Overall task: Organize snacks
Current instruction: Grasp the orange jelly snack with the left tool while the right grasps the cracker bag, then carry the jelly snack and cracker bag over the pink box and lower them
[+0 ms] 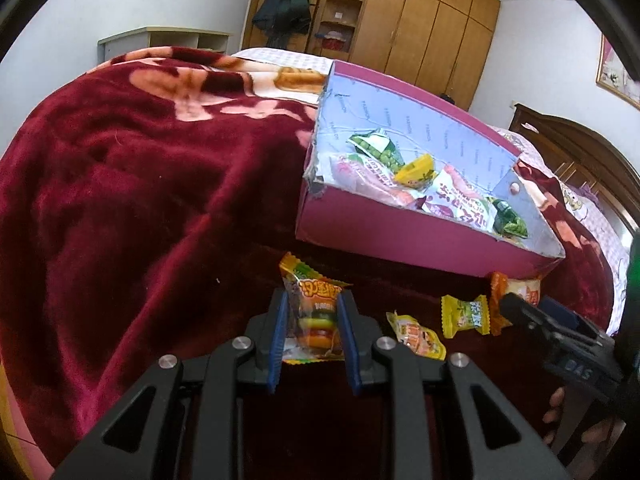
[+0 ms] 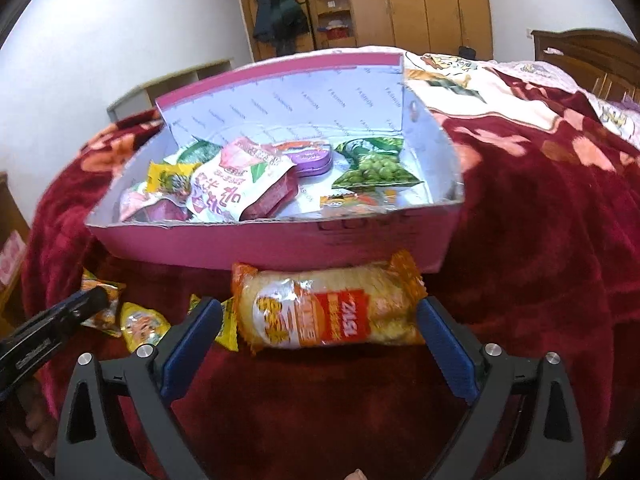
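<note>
A red blanket point(image 1: 140, 168) covers the bed; wardrobe point(image 1: 432, 16) behind. Left tongs point(image 1: 312, 332) grip a burger candy point(image 1: 316, 320); right tongs point(image 2: 320, 344) wide around a cracker pack point(image 2: 328, 308), contact unclear.

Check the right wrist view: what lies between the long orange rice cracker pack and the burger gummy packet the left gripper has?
Two small yellow candy packets on the red blanket, between rice cracker pack and burger gummy packet; the left wrist view shows them too.

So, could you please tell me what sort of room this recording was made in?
Most likely a home bedroom. The snacks and pink box sit on a bed covered by a red floral blanket, with a wooden wardrobe and headboard behind.
</note>
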{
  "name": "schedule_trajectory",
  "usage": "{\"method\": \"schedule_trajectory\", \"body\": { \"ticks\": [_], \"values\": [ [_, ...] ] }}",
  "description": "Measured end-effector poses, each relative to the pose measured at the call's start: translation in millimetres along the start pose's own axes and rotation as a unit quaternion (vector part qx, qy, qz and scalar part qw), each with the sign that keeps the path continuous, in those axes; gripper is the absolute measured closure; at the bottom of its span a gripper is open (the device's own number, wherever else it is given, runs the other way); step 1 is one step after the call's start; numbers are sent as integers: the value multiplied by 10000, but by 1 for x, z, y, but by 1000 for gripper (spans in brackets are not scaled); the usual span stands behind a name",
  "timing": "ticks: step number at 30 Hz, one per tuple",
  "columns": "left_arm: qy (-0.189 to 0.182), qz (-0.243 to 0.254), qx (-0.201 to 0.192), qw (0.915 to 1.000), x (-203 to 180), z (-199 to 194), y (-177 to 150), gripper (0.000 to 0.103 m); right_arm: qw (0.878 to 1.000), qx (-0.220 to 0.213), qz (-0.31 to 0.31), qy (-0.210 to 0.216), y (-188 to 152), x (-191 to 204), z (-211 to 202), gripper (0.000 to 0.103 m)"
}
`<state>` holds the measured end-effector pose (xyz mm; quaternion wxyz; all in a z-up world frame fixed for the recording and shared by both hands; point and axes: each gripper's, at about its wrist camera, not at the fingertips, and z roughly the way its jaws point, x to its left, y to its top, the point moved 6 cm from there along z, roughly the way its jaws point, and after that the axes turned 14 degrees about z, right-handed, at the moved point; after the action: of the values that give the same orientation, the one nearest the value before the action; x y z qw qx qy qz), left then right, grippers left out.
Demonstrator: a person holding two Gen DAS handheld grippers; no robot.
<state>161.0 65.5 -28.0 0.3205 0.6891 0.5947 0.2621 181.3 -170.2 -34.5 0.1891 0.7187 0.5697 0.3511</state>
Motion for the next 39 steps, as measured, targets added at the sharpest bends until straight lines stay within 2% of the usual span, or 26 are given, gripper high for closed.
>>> {"method": "schedule_trajectory", "body": {
  "ticks": [5, 15, 20, 27, 39],
  "values": [
    [-1, 39, -50, 10000, 0, 2, -2, 77, 9993, 68, -143, -339, -5, 1, 9, 2],
    [-88, -50, 14, 9999, 3, 9, -5, 68, 9996, -9, 230, -177, -5, -7, 5, 7],
    [-50, -47, 79, 9999, 1, 11, -5, 67, 9993, -64, 358, -68, -3, -10, -1, 8],
    [9, 38, -20, 10000, -3, 6, -5, 74, 9986, -226, 472, 39, -7, -15, -17, 9],
    [-59, -77, -323, 9994, -2, -18, 2, 76, 9976, -474, 481, 142, -12, -15, -44, 9]
  ]
}}
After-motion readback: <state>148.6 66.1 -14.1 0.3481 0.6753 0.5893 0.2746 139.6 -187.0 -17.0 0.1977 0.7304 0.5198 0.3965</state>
